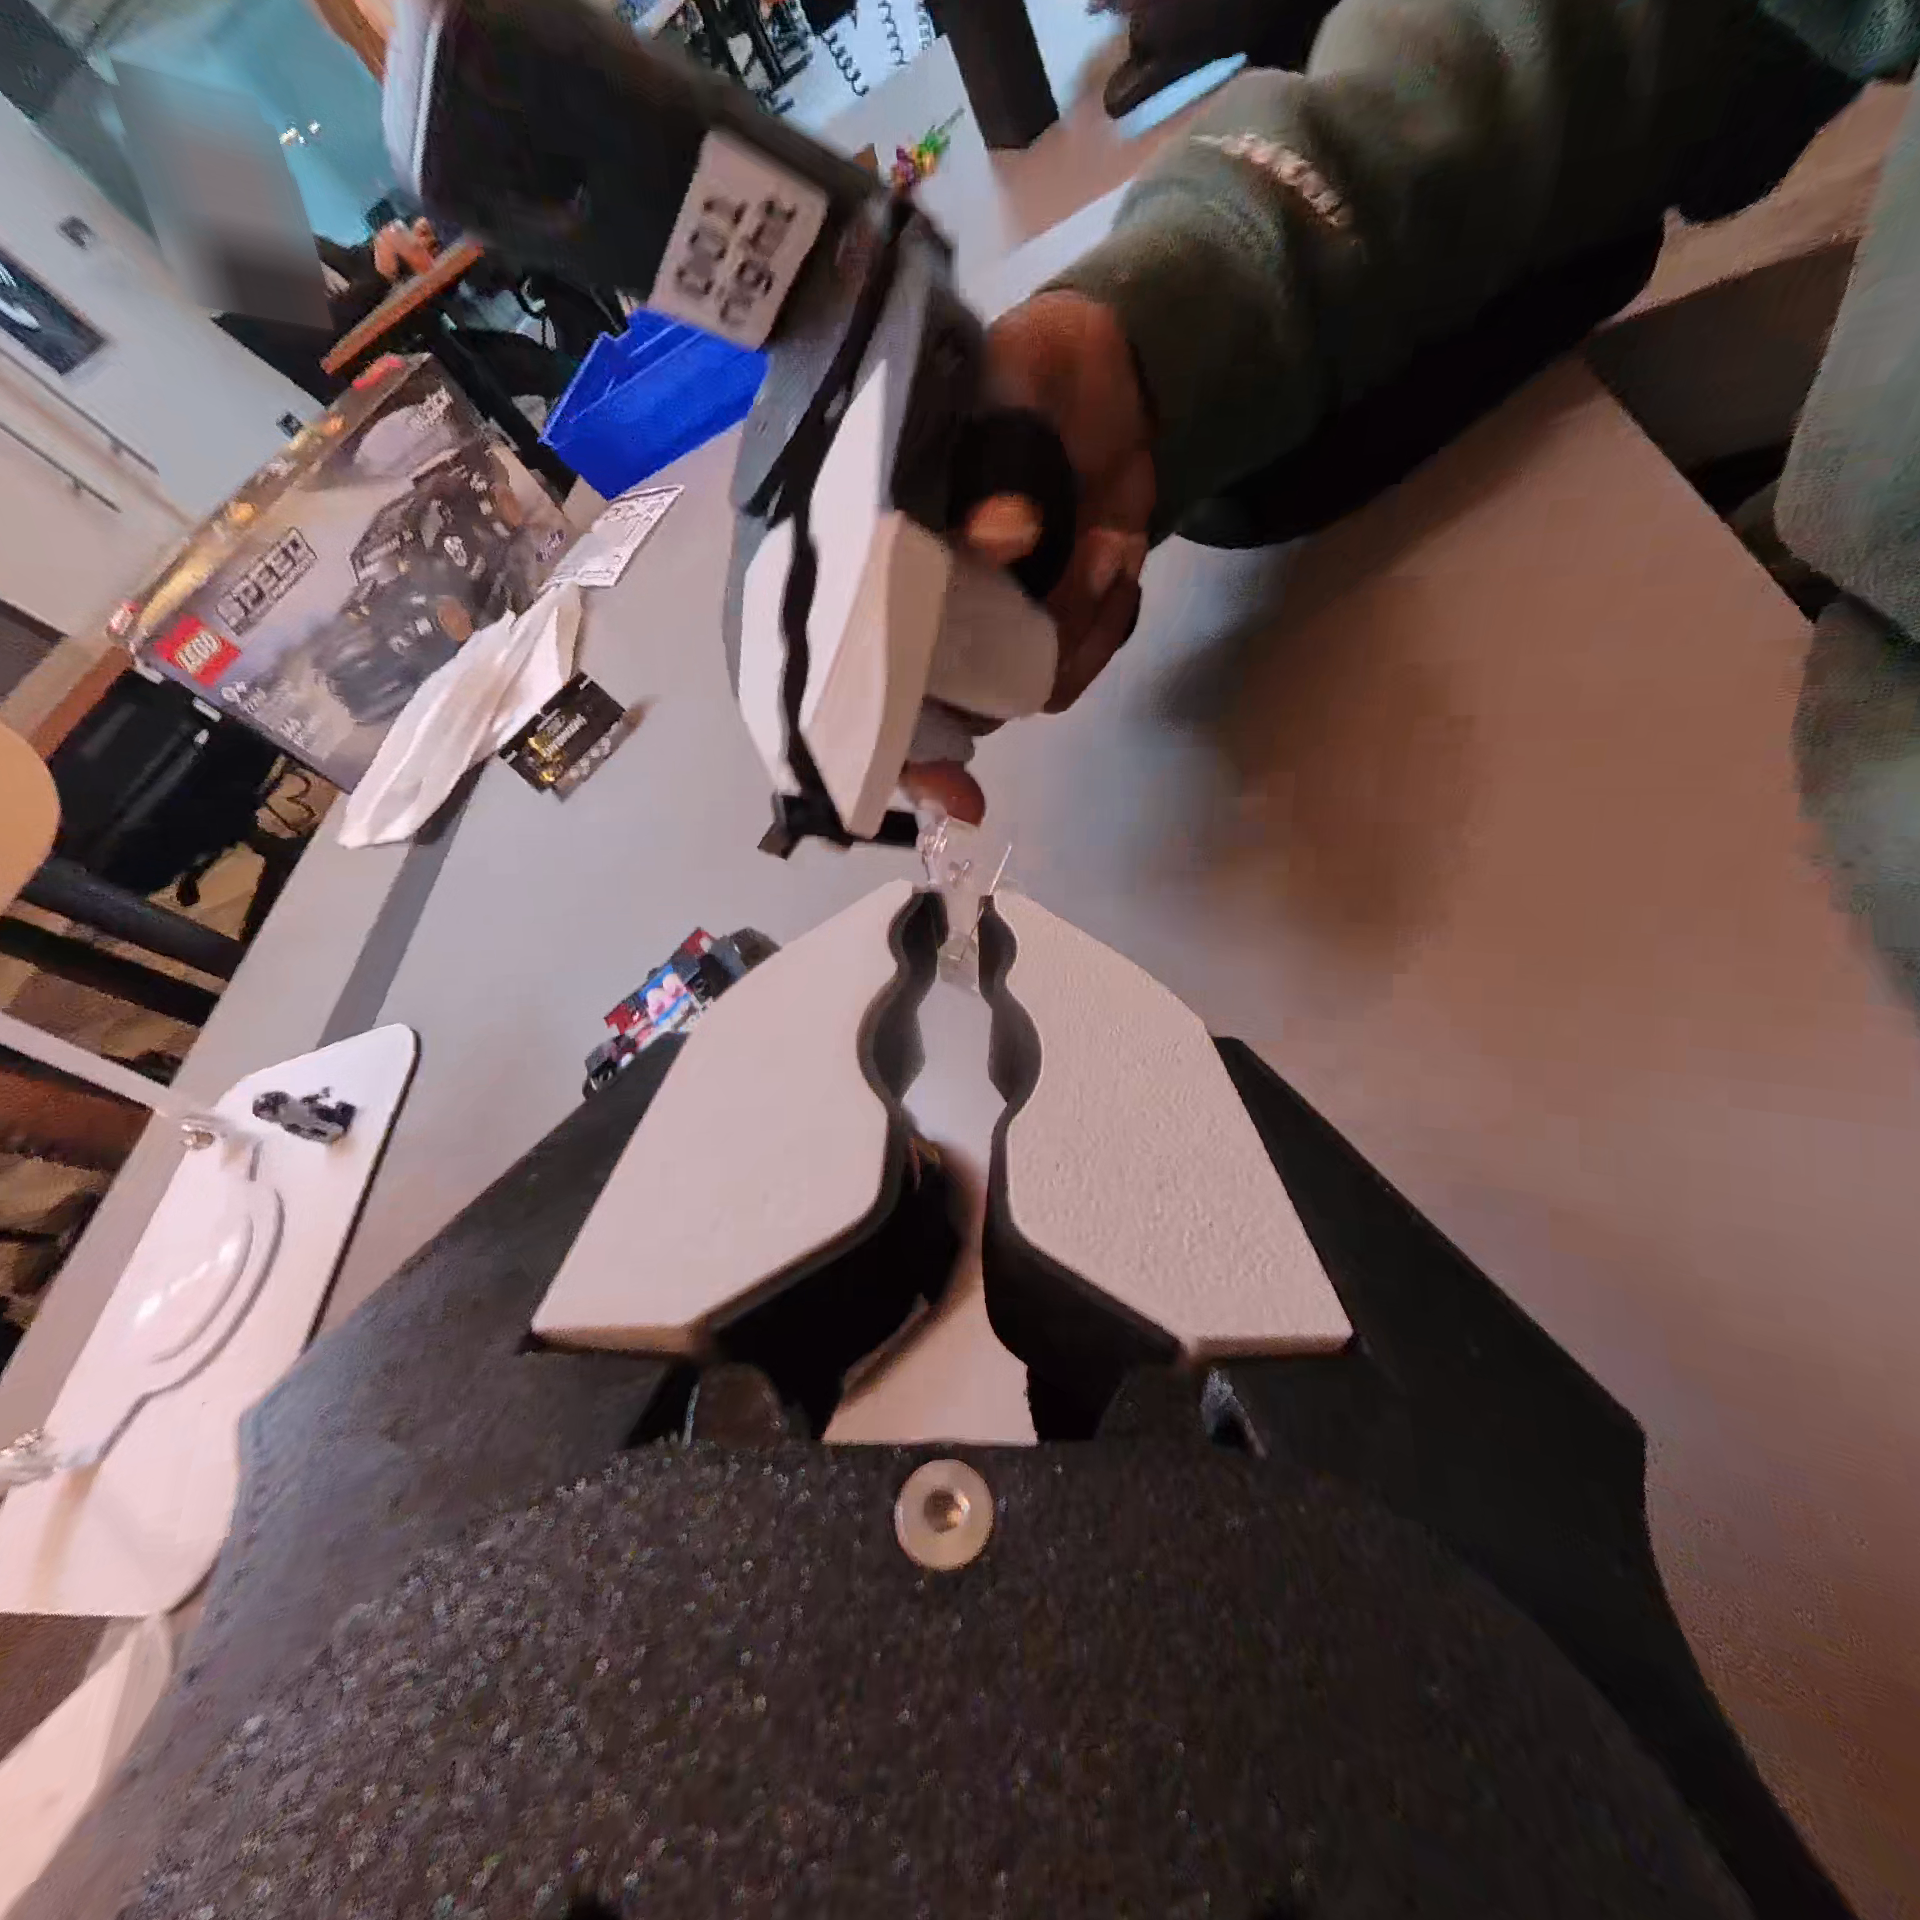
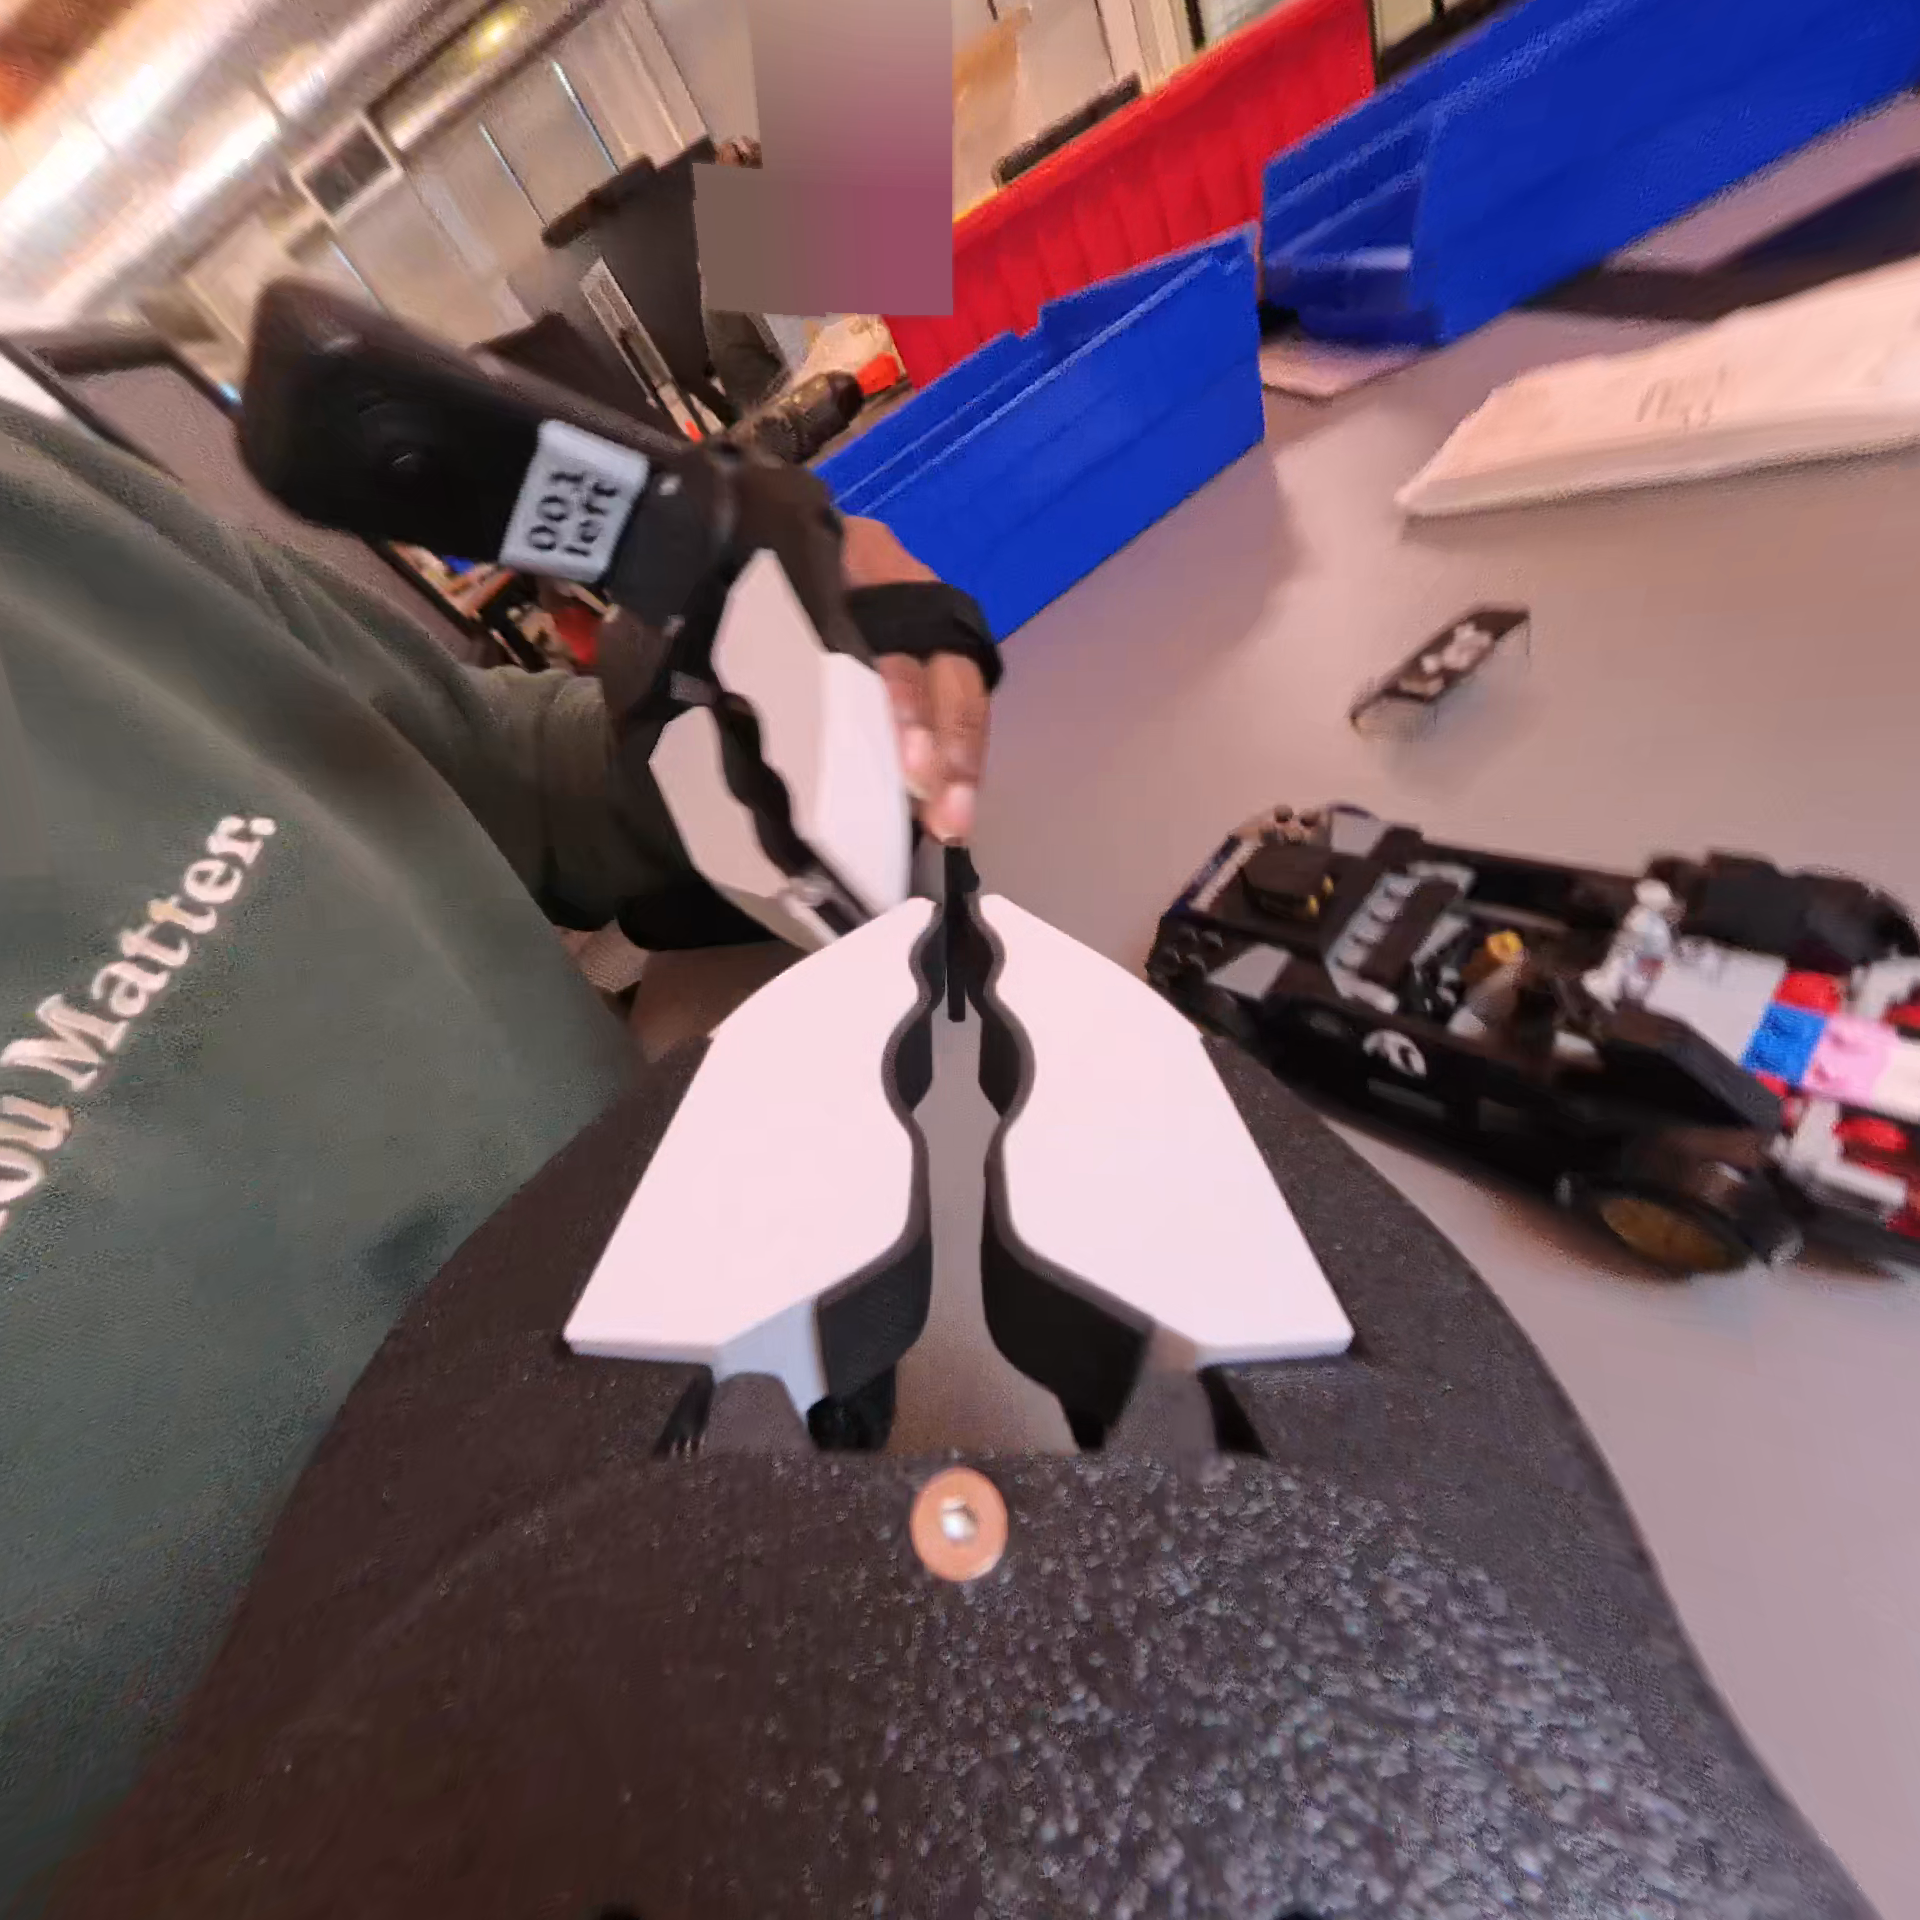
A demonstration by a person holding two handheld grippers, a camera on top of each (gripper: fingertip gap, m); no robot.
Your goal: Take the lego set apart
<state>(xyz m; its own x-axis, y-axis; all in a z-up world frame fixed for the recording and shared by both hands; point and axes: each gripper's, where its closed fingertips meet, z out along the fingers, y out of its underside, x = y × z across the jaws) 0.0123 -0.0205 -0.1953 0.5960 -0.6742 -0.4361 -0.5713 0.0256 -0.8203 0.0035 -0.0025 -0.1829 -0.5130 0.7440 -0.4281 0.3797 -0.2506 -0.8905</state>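
Note:
The lego car (image 2: 1455, 1029), black with red, blue and white bricks showing at its open end, lies on the grey table to the right. In the left wrist view it (image 1: 665, 1003) is partly hidden behind my finger. My left gripper (image 1: 954, 896) is shut on a small clear lego piece (image 1: 966, 868) at its tips, above the table. My right gripper (image 2: 958, 906) is shut on a thin black lego piece (image 2: 957, 873) that stands up between the tips. The two grippers are held tip to tip, close together, left of the car.
A white tray (image 1: 156, 1455) at the left holds a small dark piece (image 1: 307, 1112) and clear pieces. The lego box (image 1: 343, 582), a white bag (image 1: 468, 707) and blue bins (image 2: 1049, 436) stand farther back. A flat black piece (image 2: 1439, 670) and a white booklet (image 2: 1662, 416) lie beyond the car.

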